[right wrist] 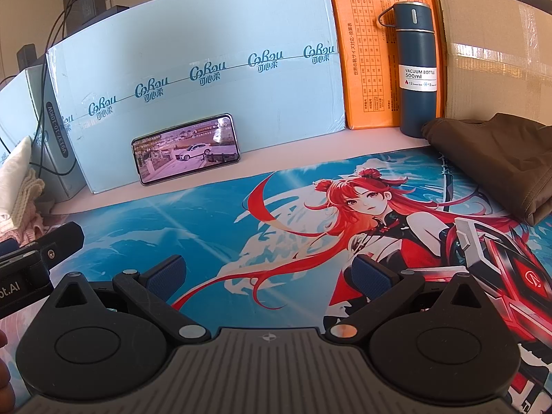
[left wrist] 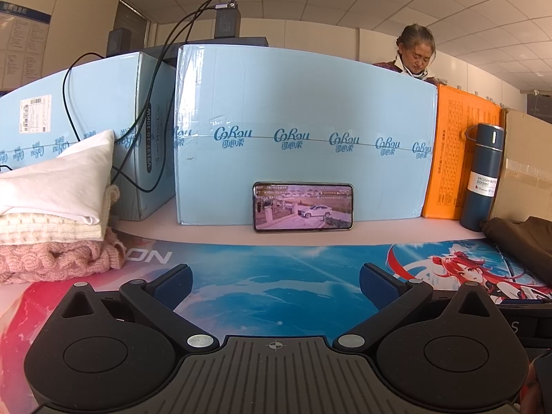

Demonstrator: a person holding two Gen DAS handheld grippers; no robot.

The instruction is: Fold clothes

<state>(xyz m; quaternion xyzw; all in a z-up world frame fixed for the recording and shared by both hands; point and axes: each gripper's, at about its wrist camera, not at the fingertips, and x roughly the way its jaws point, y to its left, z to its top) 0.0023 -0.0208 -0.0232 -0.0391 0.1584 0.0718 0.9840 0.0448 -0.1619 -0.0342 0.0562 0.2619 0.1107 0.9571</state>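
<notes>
Brown garment (right wrist: pixel 500 162) lies far right of your right gripper (right wrist: pixel 272 272), the nearer one; both it and left gripper (left wrist: pixel 276 286) gape wide, empty.

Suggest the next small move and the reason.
Probably move the right hand-held gripper right toward the brown garment. Both grippers are open and empty over the mat; the left hand-held gripper is nearer the folded stack, and the brown piece lies unfolded.
</notes>
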